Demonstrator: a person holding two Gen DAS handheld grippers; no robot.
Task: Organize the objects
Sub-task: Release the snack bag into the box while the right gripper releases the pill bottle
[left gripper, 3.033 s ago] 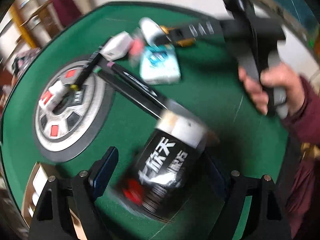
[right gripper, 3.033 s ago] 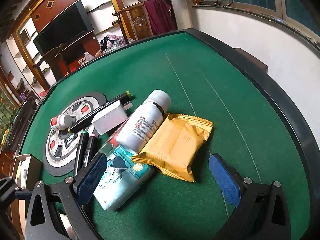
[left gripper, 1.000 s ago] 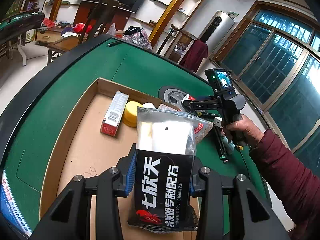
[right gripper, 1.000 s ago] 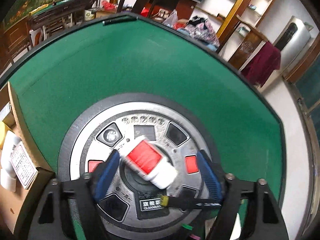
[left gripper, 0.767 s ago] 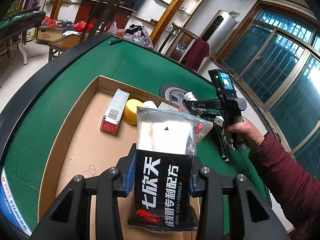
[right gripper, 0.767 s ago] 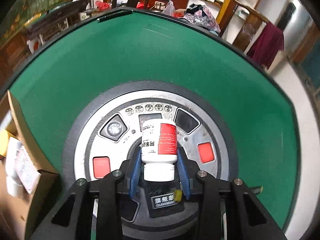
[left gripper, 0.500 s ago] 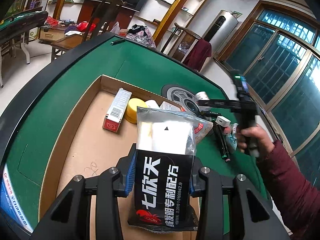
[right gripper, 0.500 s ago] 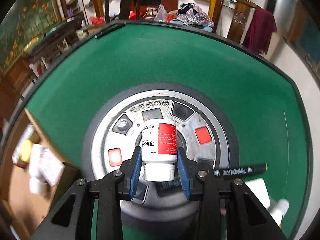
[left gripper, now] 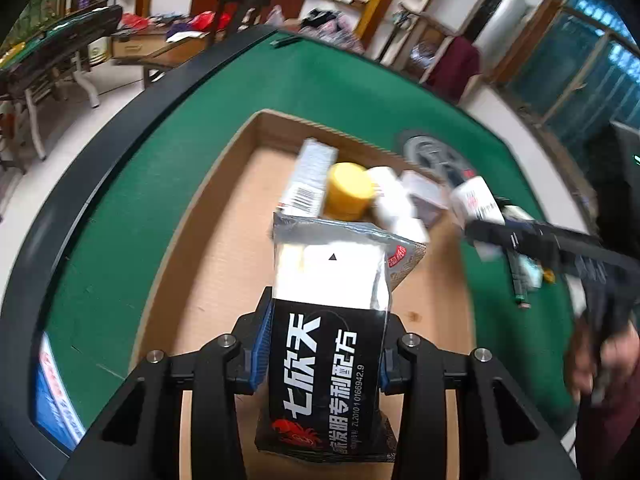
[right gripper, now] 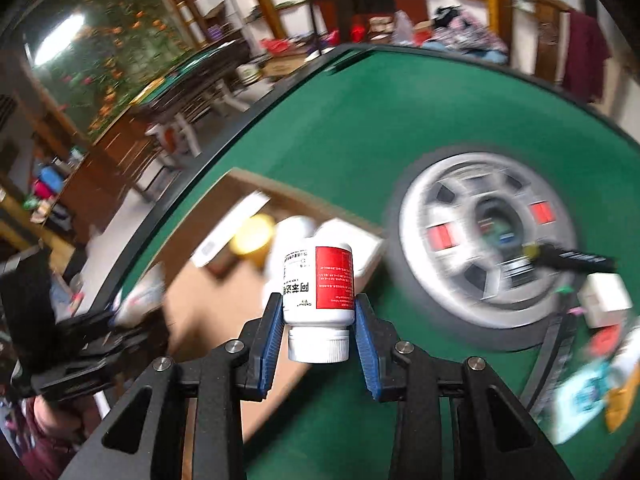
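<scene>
My left tool (left gripper: 324, 354) is clenched on a black and silver snack packet (left gripper: 330, 344) printed with white Chinese characters. The blue pads press its two sides, and the packet stands upright between them, its silver top pointing away from me. It hangs over the open cardboard box (left gripper: 216, 240) that lies on the green table (left gripper: 168, 152).

At the far end of the box lie a long white carton with a barcode (left gripper: 308, 178), a yellow-capped jar (left gripper: 349, 192) just beside it, and some white items that are too blurred to name.

My right tool (right gripper: 316, 334) is clenched on a small white pill bottle (right gripper: 318, 286) with a red panel on its label. The bottle is held upside down, its white cap (right gripper: 319, 346) nearest me, the blue pads gripping its body. In the left wrist view this bottle (left gripper: 476, 202) shows at the right, above the near right edge of the box, held by the right tool's dark fingers.

Beyond the bottle, in the right wrist view, the table's round grey centre panel (right gripper: 486, 236) with red squares is smeared by motion blur. A black marker (right gripper: 576, 258) lies across its right side. A white block (right gripper: 606, 298) sits near it, with other blurred packets at the far right edge.
</scene>
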